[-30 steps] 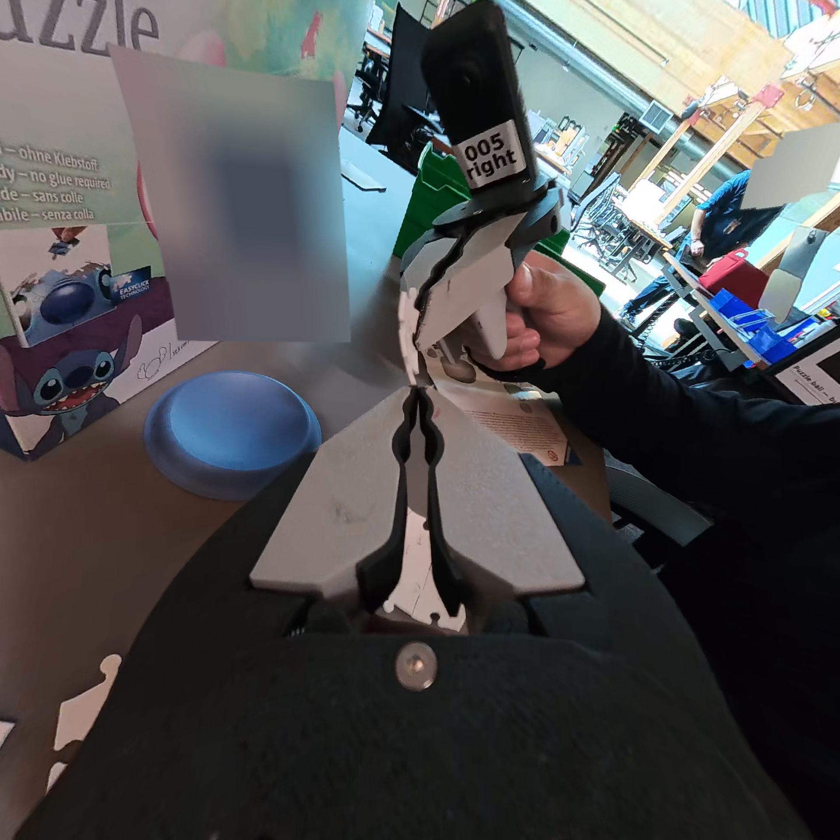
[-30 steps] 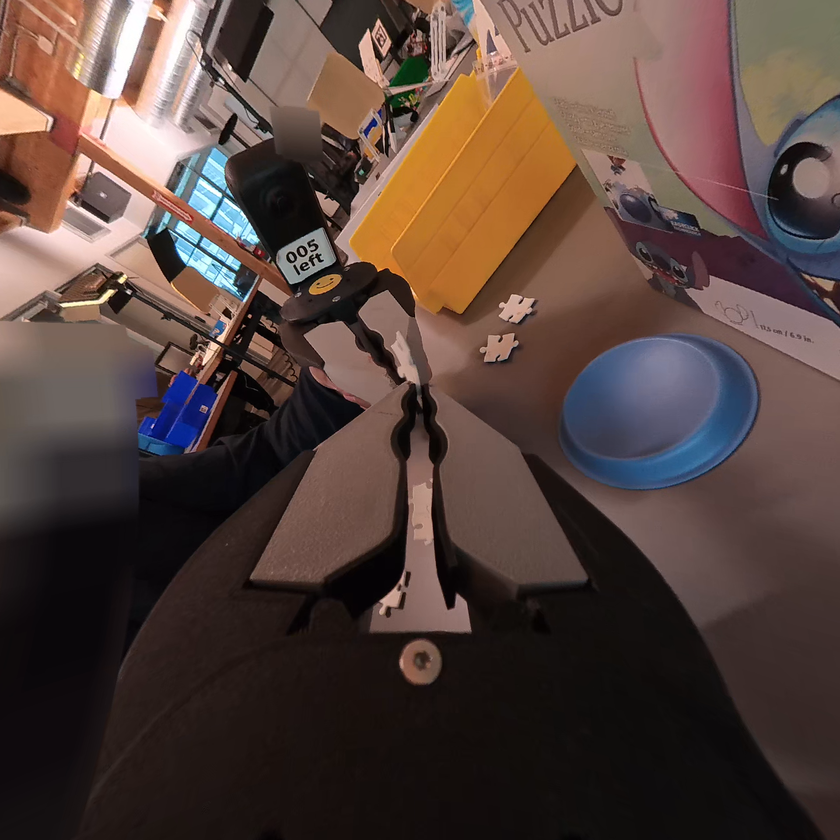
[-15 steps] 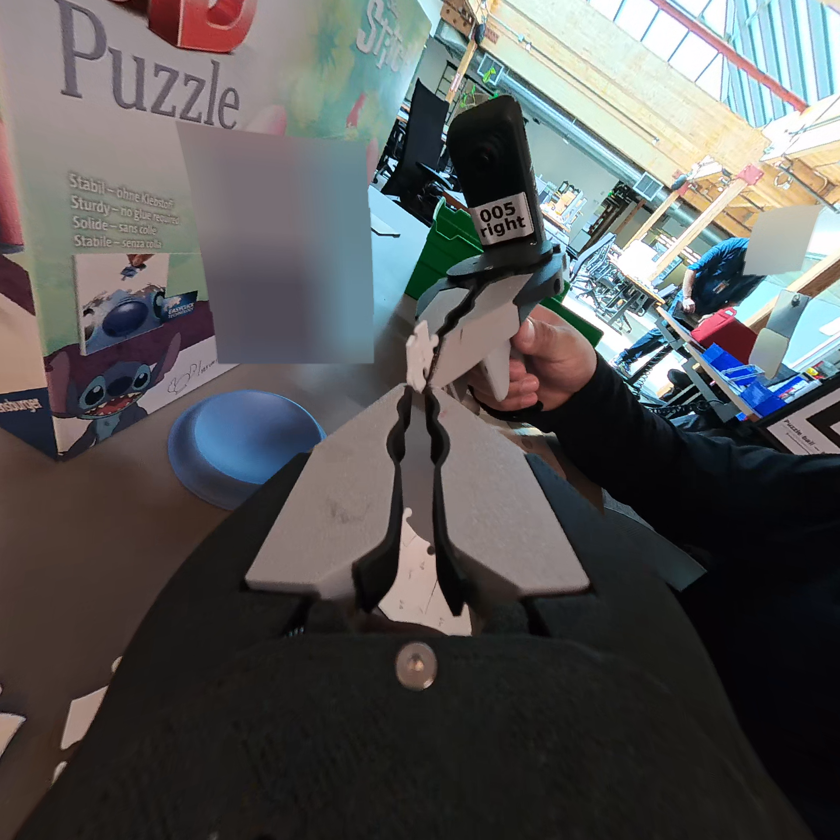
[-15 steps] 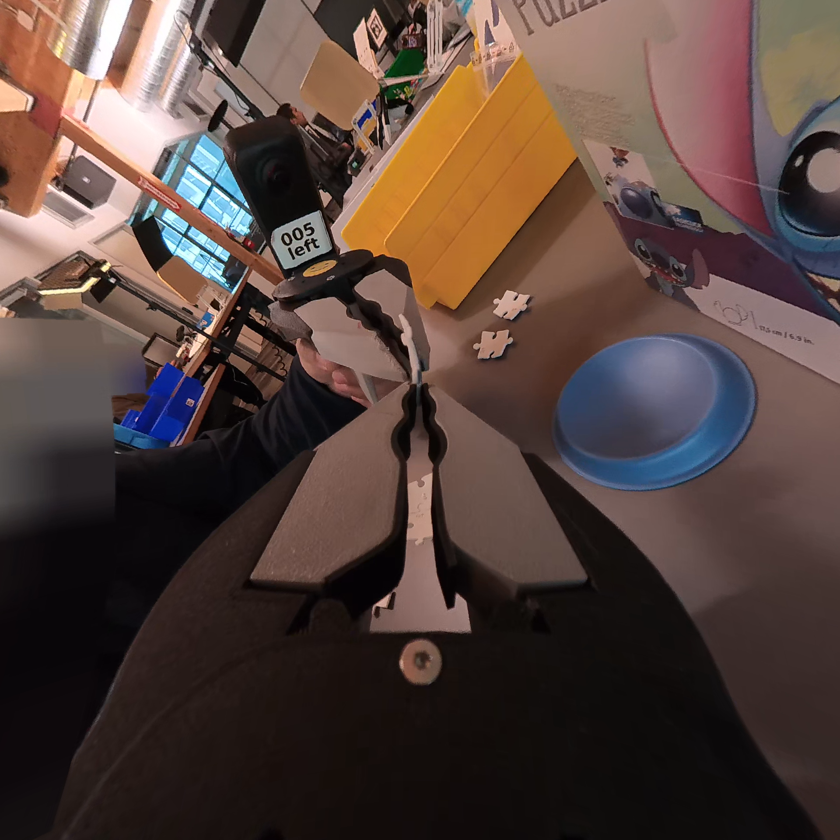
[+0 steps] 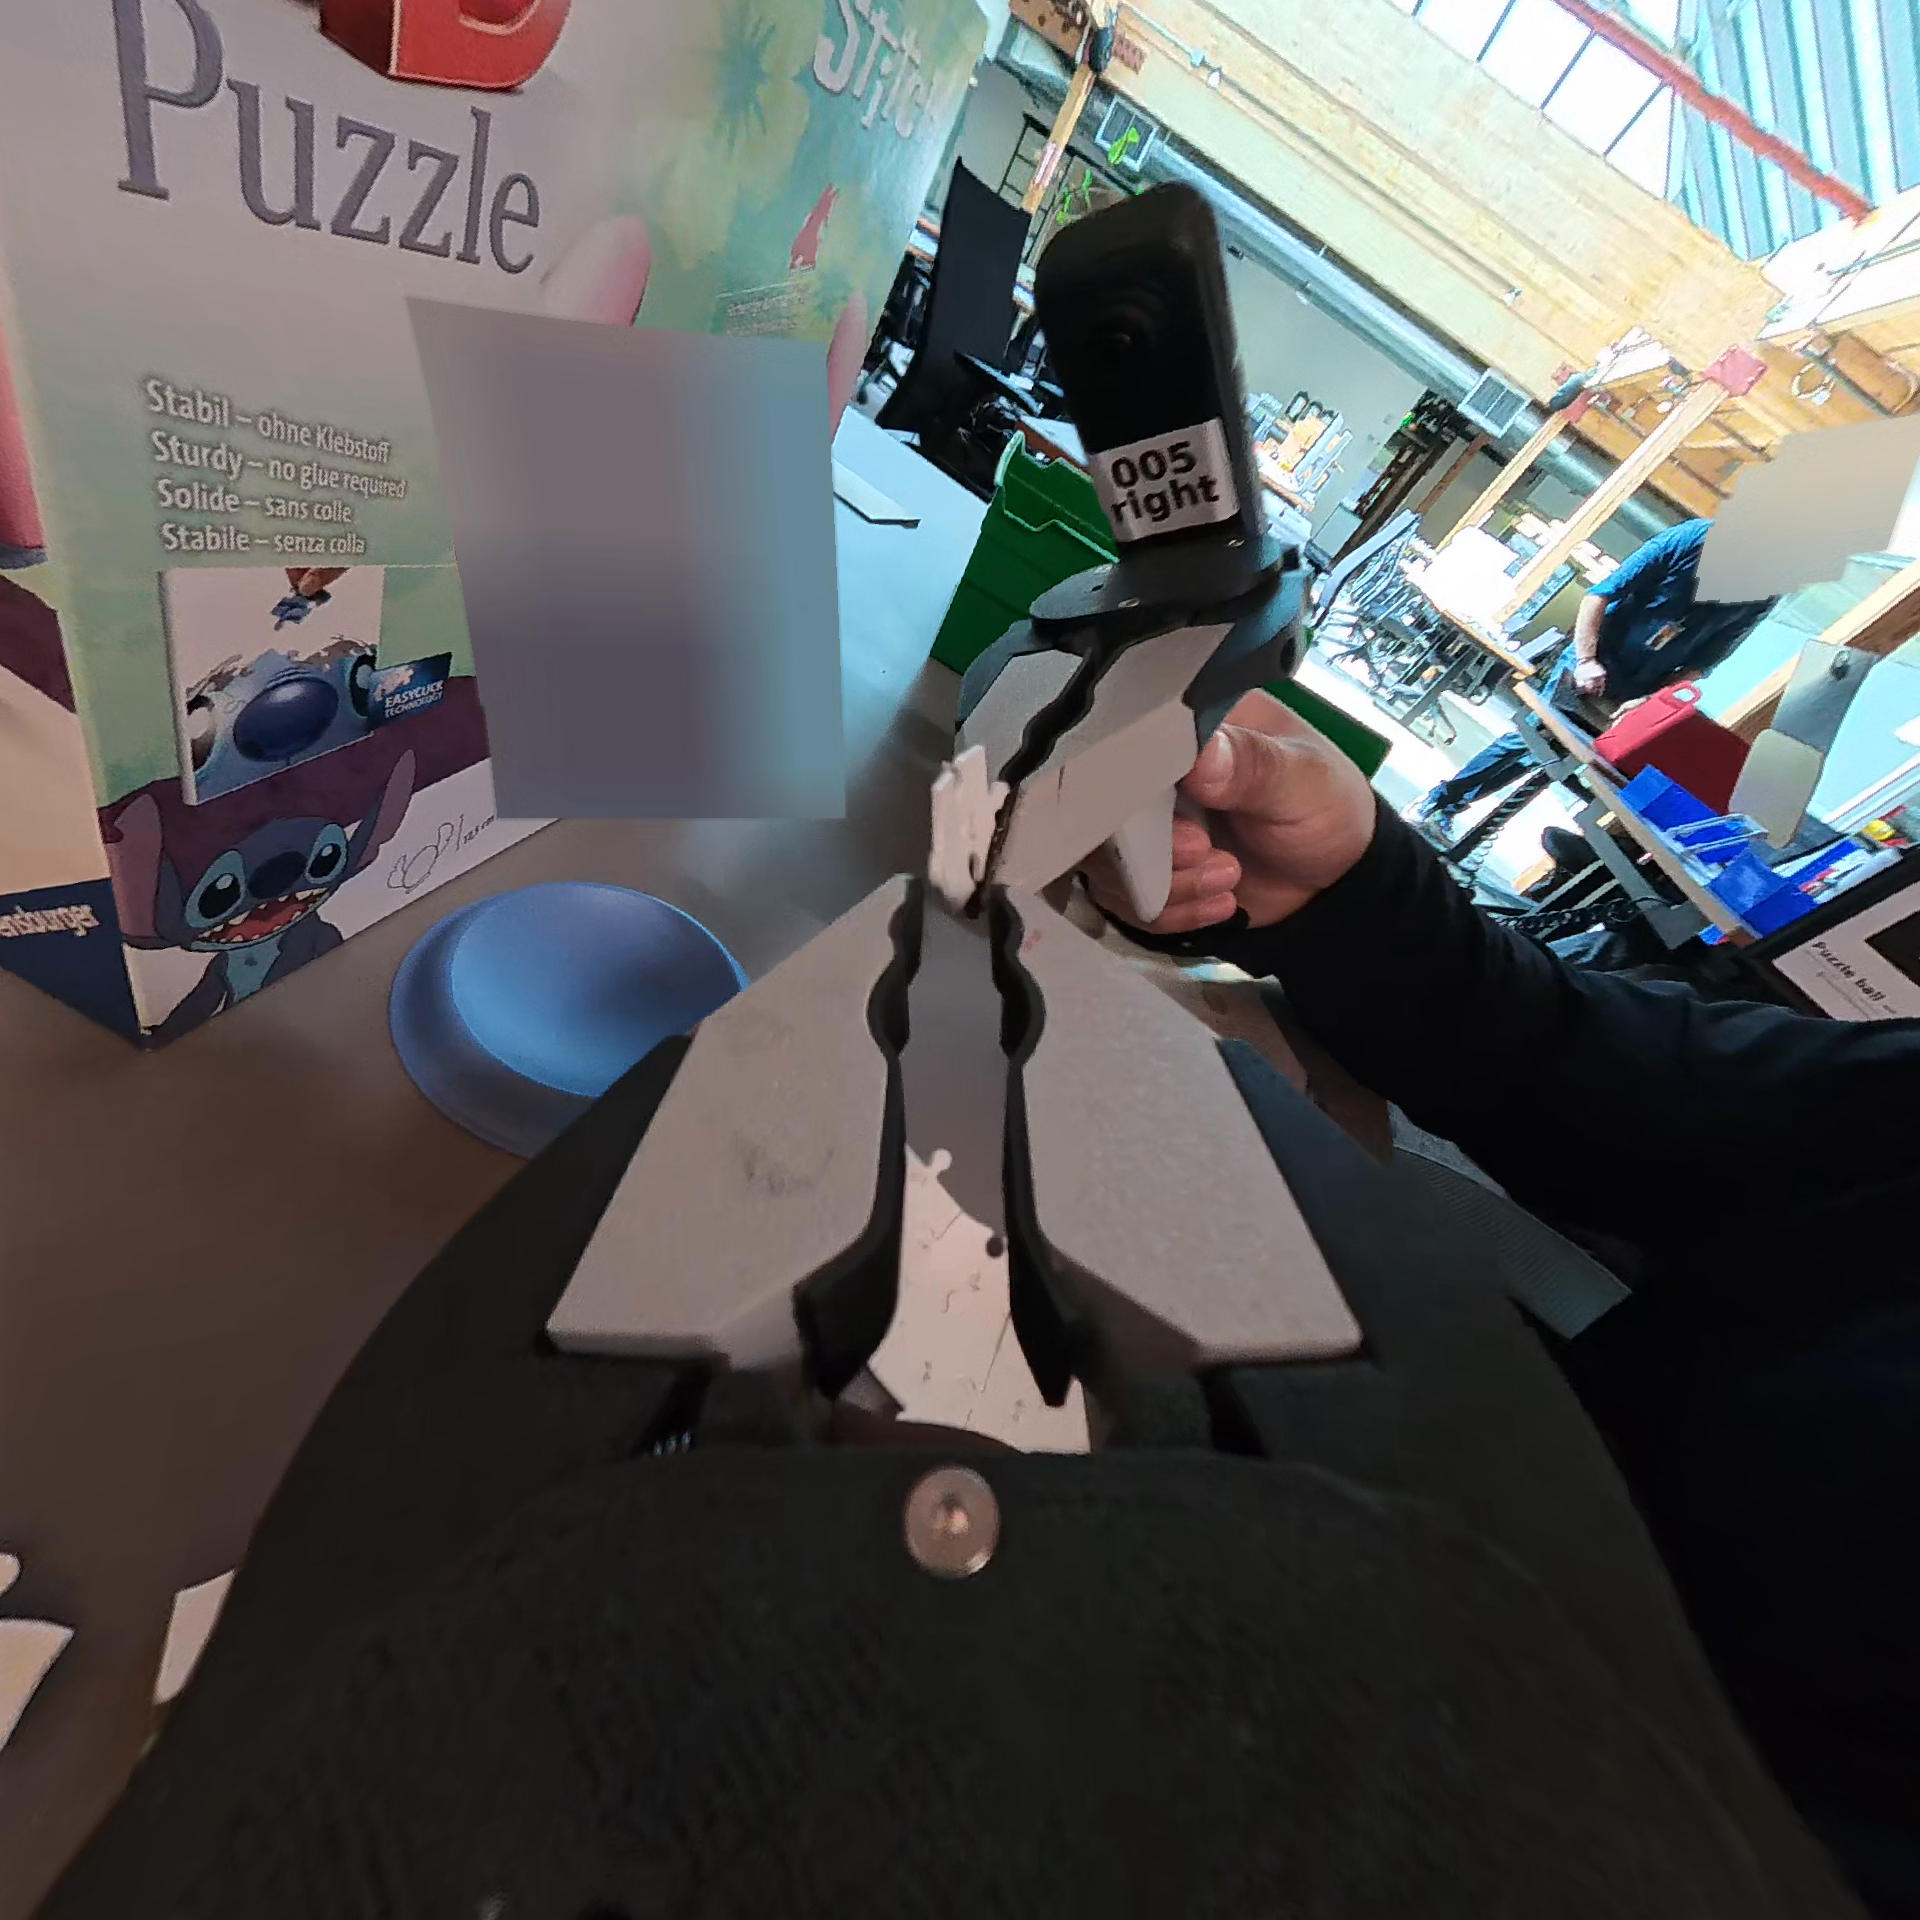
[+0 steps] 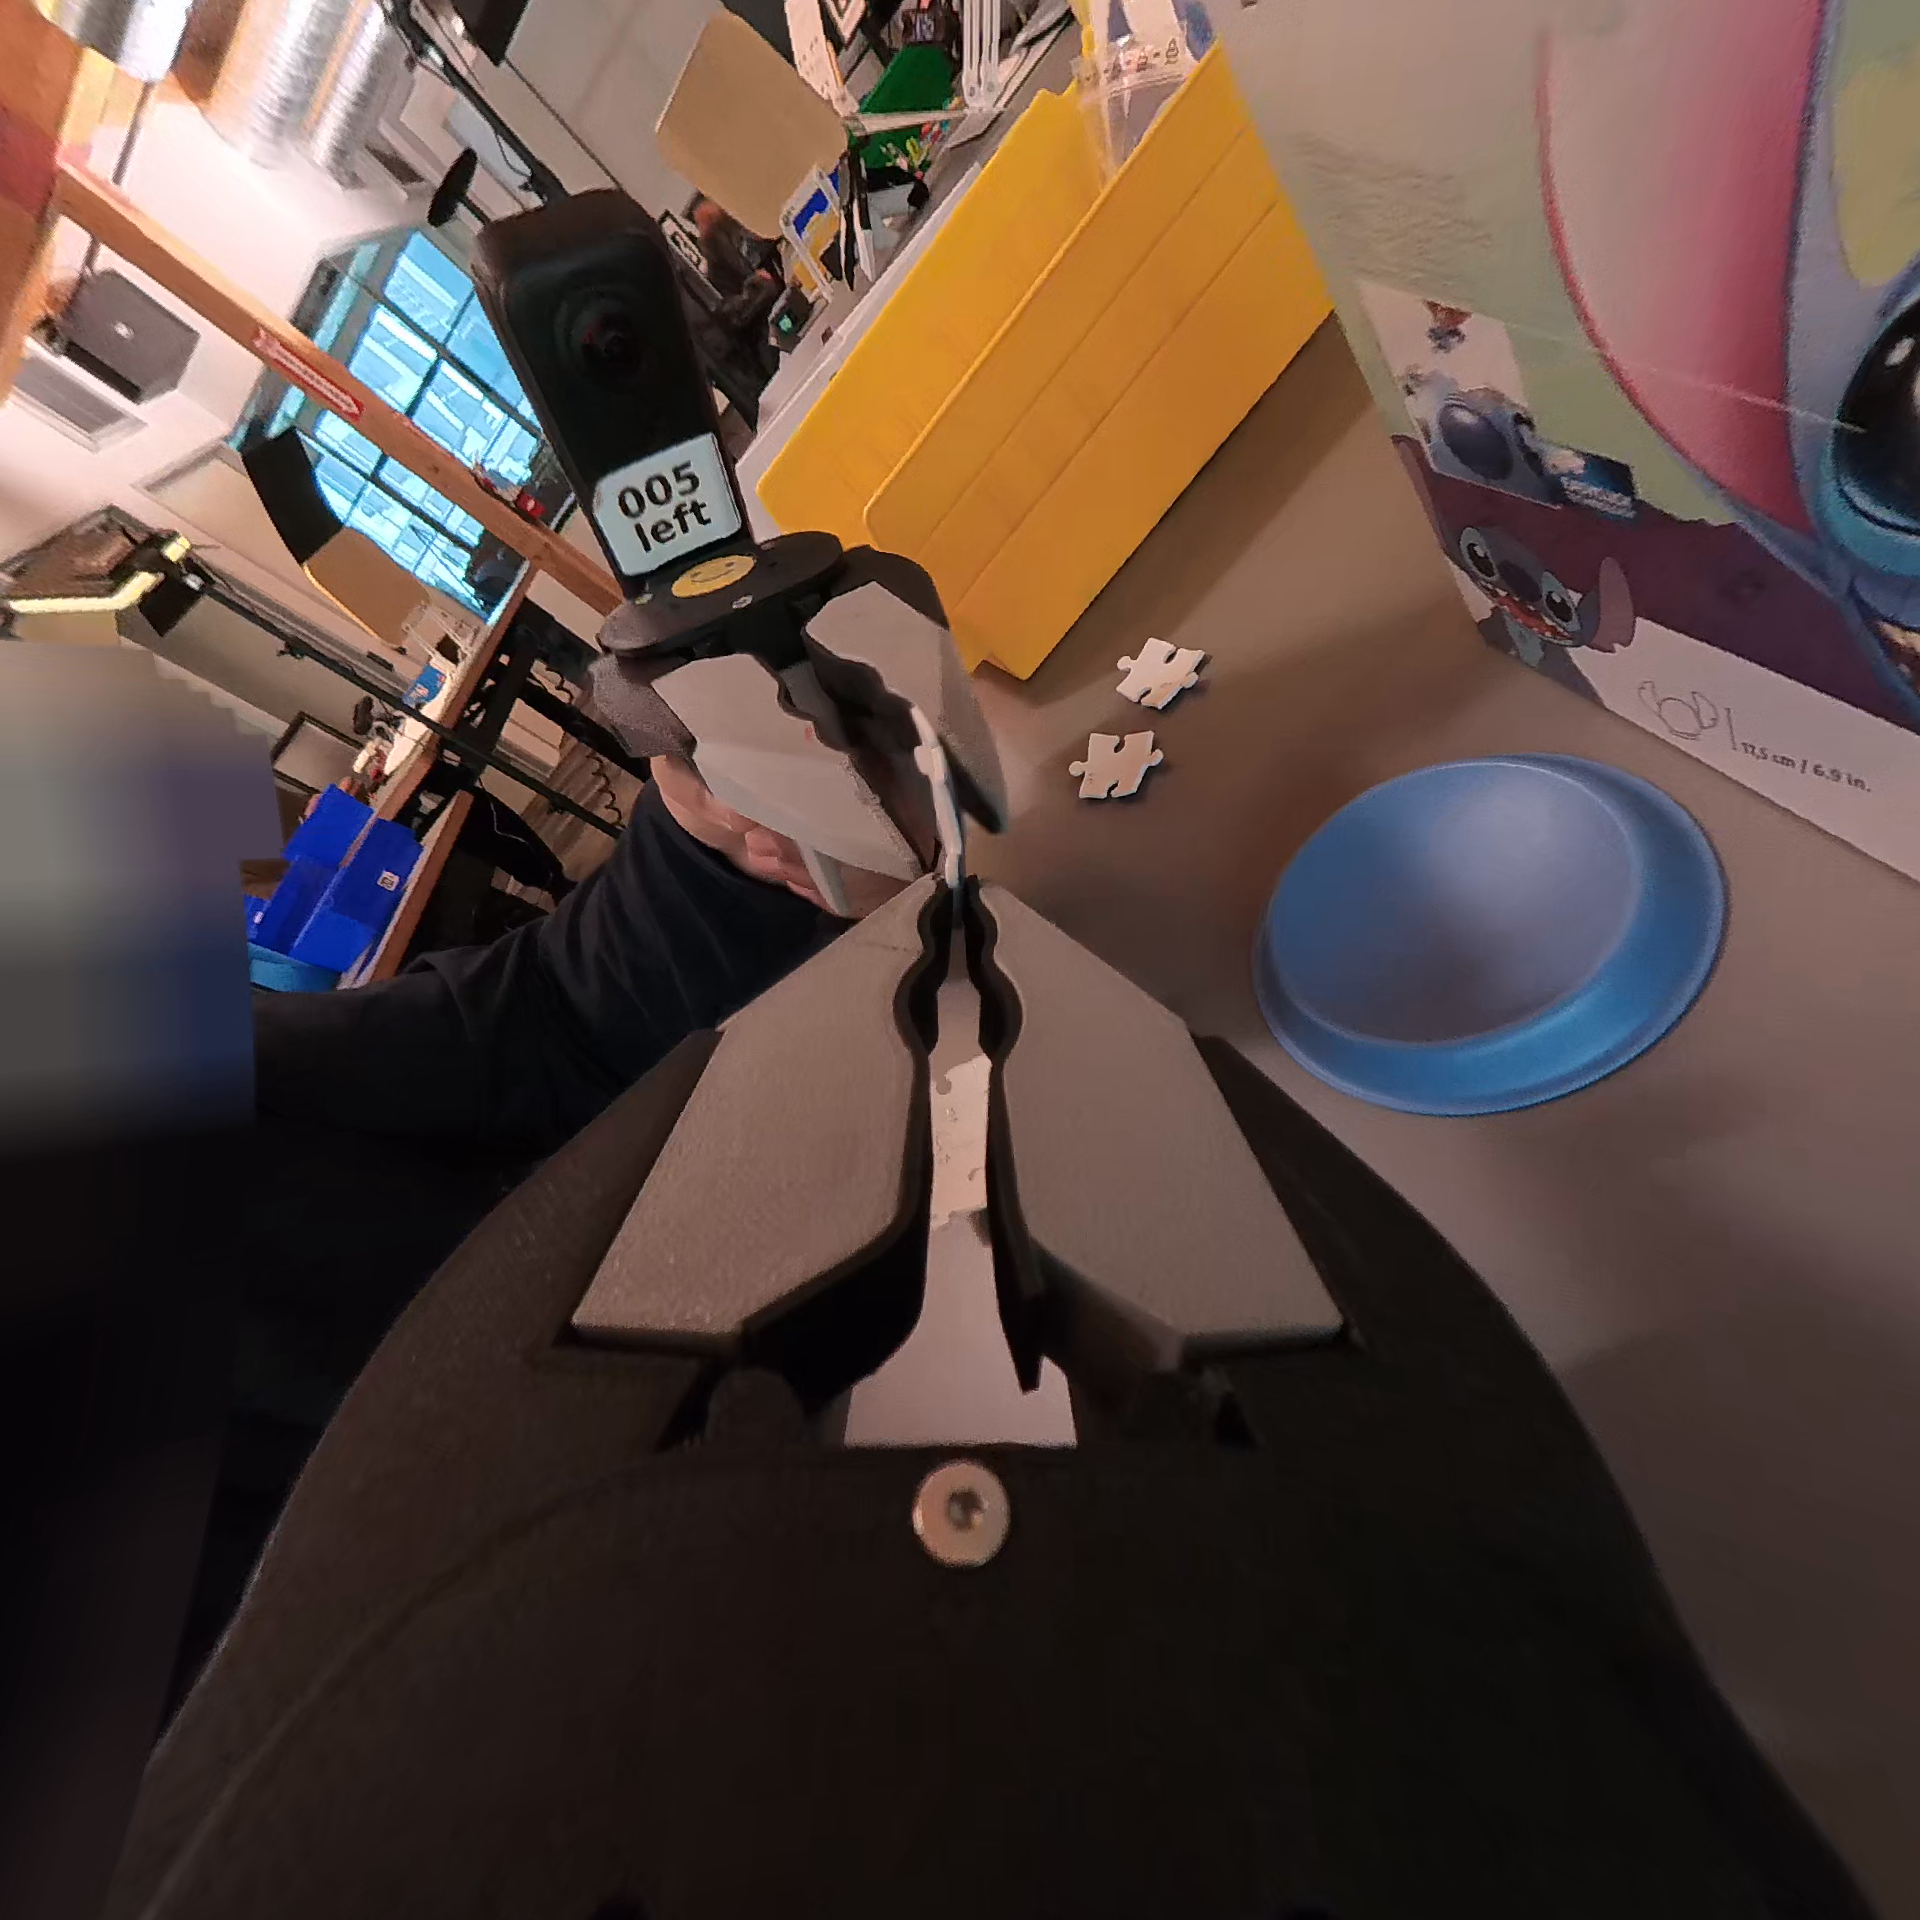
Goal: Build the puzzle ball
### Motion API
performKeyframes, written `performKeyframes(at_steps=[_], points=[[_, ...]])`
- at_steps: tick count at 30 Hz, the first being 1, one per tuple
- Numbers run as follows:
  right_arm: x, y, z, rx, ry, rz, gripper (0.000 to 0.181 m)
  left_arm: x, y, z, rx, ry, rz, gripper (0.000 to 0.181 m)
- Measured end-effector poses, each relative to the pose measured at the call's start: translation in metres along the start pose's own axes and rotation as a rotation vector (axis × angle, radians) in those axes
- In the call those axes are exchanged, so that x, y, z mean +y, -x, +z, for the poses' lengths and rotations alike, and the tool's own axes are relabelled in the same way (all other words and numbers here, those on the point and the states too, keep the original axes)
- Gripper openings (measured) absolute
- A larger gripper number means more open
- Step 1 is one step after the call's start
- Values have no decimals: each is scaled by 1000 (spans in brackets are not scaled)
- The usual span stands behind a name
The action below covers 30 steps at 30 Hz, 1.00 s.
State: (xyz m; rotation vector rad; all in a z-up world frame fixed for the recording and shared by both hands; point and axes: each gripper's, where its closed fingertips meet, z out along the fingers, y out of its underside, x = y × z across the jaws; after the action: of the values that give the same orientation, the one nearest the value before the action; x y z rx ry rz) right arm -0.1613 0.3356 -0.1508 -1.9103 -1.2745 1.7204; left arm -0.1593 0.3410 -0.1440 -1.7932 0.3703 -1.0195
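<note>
Above the grey table (image 5: pixel 156 1195), both grippers meet tip-to-tip, fingers (image 5: pixel 769 1122) pinching puzzle pieces (image 5: pixel 961 821)

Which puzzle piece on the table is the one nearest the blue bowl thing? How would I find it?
Start at the big yellow bin at the back of the grey table. Two loose white puzzle pieces lie just in front of its corner. Yours is the nearer puzzle piece, the one closer to the round blue stand; the other piece lies closer to the bin.
</note>
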Motion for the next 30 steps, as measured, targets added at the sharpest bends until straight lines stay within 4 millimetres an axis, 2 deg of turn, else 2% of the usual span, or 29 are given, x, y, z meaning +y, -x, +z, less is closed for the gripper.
performKeyframes(at_steps=[3,8,13,17,22,24,27,30], points=[[2,1,2,22,16,-40,0,3,1,1,-24,24,38,17],[2,1,2,10,18,-27,0,0,-1,0,-12,10,54,2],[8,-1,1,27,63,-61,0,4,-5,-1,3,43,86,0],[12,-9,-5,93,115,-141,0,11,2,-3,-18,90,93,0],[7,-14,-17,129,112,-170,9,22,0,-4,14,164,65,0],[6,-9,-18,96,102,-170,13,30,-2,-3,27,205,62,0],[12,-1,-12,51,132,-175,17,44,-5,1,47,274,54,0],[25,-3,-2,83,199,-211,14,52,-9,4,66,312,60,0]])
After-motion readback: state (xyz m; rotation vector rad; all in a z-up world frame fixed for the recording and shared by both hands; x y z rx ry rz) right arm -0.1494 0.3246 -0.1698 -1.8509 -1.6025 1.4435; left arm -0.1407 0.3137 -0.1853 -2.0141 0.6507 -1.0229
